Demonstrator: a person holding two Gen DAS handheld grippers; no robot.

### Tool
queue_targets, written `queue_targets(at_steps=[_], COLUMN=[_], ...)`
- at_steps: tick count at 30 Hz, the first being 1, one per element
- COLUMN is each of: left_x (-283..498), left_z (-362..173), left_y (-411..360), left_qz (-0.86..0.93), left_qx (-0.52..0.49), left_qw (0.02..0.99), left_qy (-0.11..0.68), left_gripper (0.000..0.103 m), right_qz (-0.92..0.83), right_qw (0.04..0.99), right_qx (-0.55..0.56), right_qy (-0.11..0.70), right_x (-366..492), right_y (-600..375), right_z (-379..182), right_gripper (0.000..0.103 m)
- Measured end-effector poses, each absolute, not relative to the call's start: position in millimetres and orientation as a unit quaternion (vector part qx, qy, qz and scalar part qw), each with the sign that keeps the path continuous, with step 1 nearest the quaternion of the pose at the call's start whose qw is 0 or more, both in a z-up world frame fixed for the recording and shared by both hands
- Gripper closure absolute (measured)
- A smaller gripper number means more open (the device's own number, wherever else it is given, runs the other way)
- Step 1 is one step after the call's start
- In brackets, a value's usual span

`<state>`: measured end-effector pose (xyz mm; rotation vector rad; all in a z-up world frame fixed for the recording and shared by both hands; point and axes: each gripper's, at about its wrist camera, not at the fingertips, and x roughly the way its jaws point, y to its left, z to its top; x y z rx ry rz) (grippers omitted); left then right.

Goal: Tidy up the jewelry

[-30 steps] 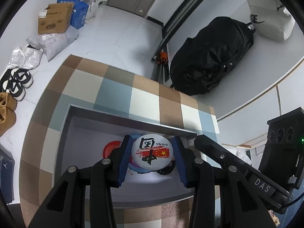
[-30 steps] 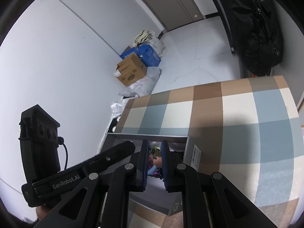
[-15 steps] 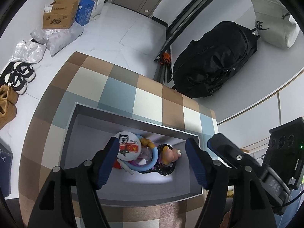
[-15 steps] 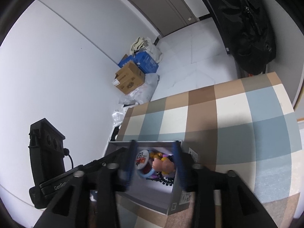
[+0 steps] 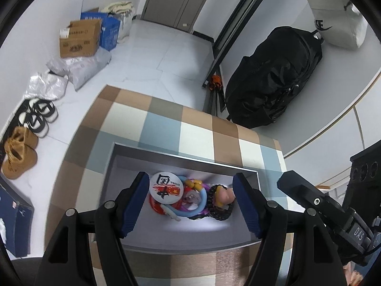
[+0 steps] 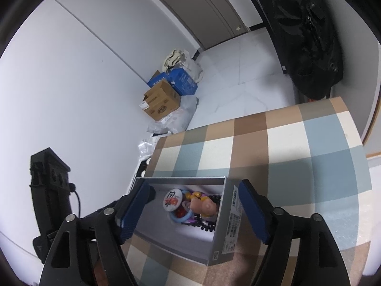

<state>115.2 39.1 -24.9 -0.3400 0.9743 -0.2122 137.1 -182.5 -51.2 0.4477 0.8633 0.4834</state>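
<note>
Box (image 5: 123,166) on checkered table (image 5: 195,131) holds round badge (image 5: 166,187), blue ring (image 5: 202,197), bead bracelet (image 5: 220,214), pink toy (image 5: 225,194). Left gripper (image 5: 190,202) and right gripper (image 6: 193,211) hang over box, fingers wide apart.

Both grippers — left (image 5: 190,201), right (image 6: 194,208) — released, jaws now wide.

Room: white walls, pale tiled floor (image 5: 152,54), grey-brown door (image 5: 181,0) at the far end. Table covered by a checked cloth (image 5: 164,124) in brown, blue, cream and grey.

Along the left wall: cardboard box (image 5: 79,39) beside a blue box (image 5: 109,29), cream bag behind them, grey plastic parcels (image 5: 88,68) in front. Nearer: black-and-white shoes (image 5: 39,116), then tan boots (image 5: 19,155).

Beyond the table's far right corner: large black backpack (image 5: 273,78) on the floor, folded black stand (image 5: 228,45) leaning just beside it, white tote (image 5: 333,14) behind. Lighting even, soft shadows on the cloth.
</note>
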Motion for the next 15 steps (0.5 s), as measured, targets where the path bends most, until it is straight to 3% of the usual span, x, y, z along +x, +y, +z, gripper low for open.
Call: queue_targets(at_steps=[3,11,15], left_x=[109.2,92.2,81.9], left_z=[-19.9,-8.1,-3.2], left_y=[39.9,44.2,43.7], left_qz=[-0.092,-0.064,-0.057], left_qx=[-0.153,-0.129,-0.117], left_qw=[0.877,0.906,0.917], left_qy=[0.447,0.397,0.378], left_gripper=[0.025,0.024,0.024], right_qz=[0.227,0.213,0.207], right_qw=[0.863,0.896,0.911], right_qx=[0.202,0.174,0.157], right_qy=[0.405,0.348,0.319], right_x=[132.8,106.8,91.4], right_y=[-181.3,-185.2,-184.8], right_z=[-50.4,-37.2,-30.5], right_gripper=[0.02,0.003,0.0])
